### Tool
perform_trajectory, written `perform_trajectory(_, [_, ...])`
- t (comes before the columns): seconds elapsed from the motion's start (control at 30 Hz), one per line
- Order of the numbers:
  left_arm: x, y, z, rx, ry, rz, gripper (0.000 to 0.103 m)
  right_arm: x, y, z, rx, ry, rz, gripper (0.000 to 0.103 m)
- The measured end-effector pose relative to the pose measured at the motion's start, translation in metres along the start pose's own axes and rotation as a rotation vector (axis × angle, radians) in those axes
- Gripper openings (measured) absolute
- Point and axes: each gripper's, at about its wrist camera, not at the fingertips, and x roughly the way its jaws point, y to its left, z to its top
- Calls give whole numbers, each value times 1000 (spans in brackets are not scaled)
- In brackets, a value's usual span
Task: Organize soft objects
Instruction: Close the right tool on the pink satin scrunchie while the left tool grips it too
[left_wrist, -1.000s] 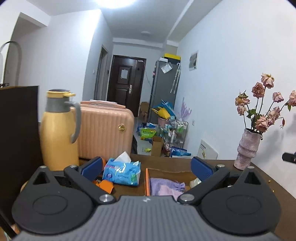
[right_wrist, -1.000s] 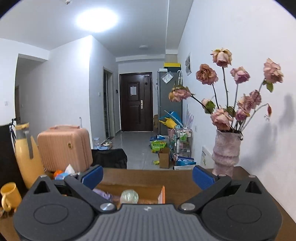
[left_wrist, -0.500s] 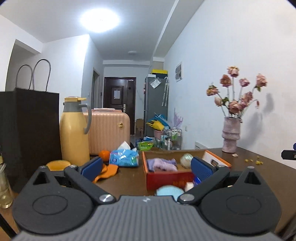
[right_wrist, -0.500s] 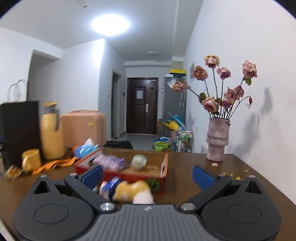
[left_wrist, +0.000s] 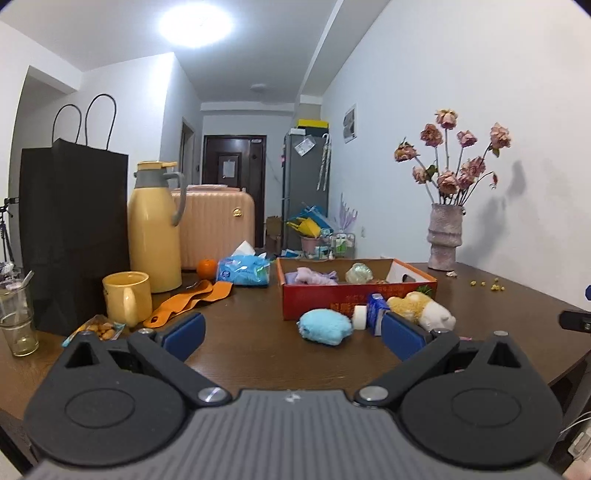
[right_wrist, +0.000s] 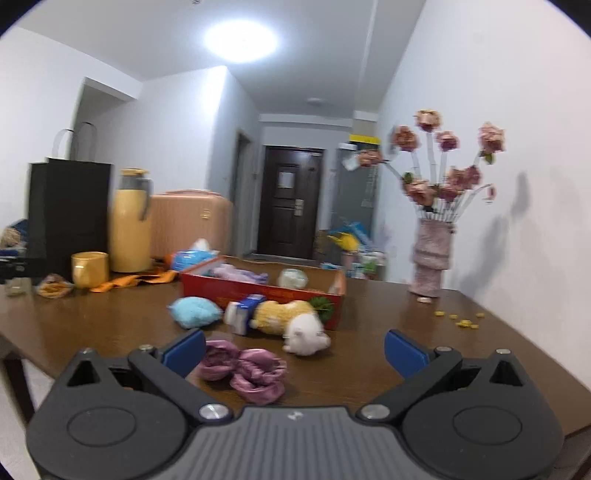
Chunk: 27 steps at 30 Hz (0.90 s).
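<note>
Left claw (left_wrist: 291, 330): blue pads spread wide apart, nothing between them, held low over the brown tabletop (left_wrist: 240, 339). Right claw (right_wrist: 295, 347): pads likewise wide apart and empty; right view is somewhat motion-blurred. Red cardboard box (left_wrist: 354, 301) sits mid-tabletop, open at the top; inside it lie a lilac soft item (left_wrist: 312, 276) toward the left and a pale green ball (left_wrist: 359, 274) toward the right. Just in front of the box, outside it: a light blue plush (left_wrist: 325, 326), a white tape roll (left_wrist: 359, 316), a small blue carton (left_wrist: 377, 313) and a yellow-and-white plush toy (left_wrist: 421, 313) lying on its side, the last three close together in a row. In the right view a crumpled purple satin piece (right_wrist: 245, 369) lies on the tabletop nearest the right claw, just beside its left pad; whether they touch cannot be told. Left part of the tabletop: black paper bag (left_wrist: 74, 236), yellow thermos jug (left_wrist: 153, 227), yellow mug (left_wrist: 127, 297), orange cloth strip (left_wrist: 188, 301), an orange (left_wrist: 207, 268), blue tissue pack (left_wrist: 242, 271), snack packet (left_wrist: 98, 328), drinking glass (left_wrist: 16, 325). Peach suitcase (left_wrist: 216, 227) stands behind the jug. Pink vase of dried roses (left_wrist: 445, 236) stands at the far right by the wall, small yellow crumbs (left_wrist: 485, 285) scattered near it.
</note>
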Motion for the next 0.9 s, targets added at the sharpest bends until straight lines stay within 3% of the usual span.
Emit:
perform_trajectory(0.3, [9,-5,2,-18,30,-34,103,2,-13,-1,72,4,-27,103])
perform_trajectory(0.43, [27,-18,0,-28,61,-92,103,16,-12,-7,126,27,-4,101])
perform_trajectory(0.53, [55,-32,-8,-54,115,-205,103,37,-8,-14,131,67,33,98])
perform_trajectory(0.67, [104,-63,-21,-46,202,-290,101,77,-5,-24,137,136,51,83])
perform_trajectory(0.8, [143,-89,-25,-17,252,-358,81,112,-13,-24,218,177,65,76])
perform_trajectory(0.9, [166,-99,-32,-32,295,-375,74,136,-20,-27,263,209,77,60])
